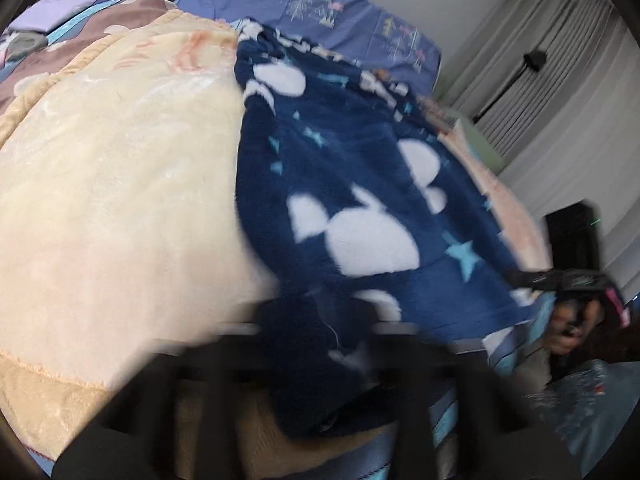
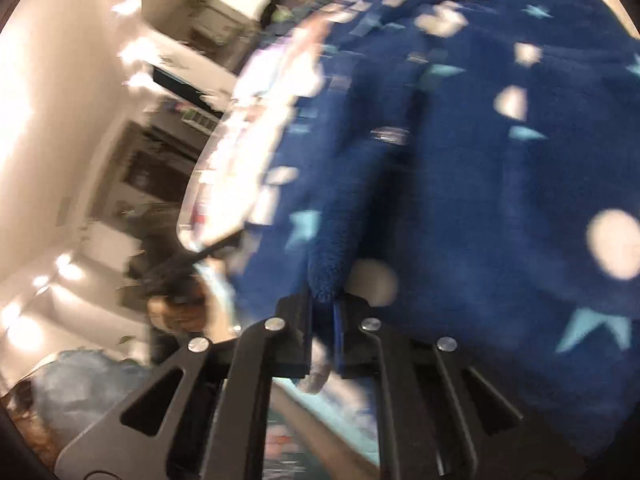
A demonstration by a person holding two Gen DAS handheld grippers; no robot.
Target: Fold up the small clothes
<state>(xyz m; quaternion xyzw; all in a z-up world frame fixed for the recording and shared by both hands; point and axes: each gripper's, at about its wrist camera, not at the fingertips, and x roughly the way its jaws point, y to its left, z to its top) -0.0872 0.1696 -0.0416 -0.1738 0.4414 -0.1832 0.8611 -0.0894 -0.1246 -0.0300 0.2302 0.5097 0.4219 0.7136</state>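
- My right gripper is clenched on a fold of the fleece, at its near edge; pinching there gives me a corner to carry over for the fold.
- My left gripper is blurred, but its fingers look closed, with dark fleece bunched between them, so I judge it clamped on the other near corner.
- The fleece, navy with white blobs and pale stars, lies spread on the bed, partly over a cream blanket.
- Two held corners keep the edge taut.
- No brand, label or writing is legible; both views are smeared.
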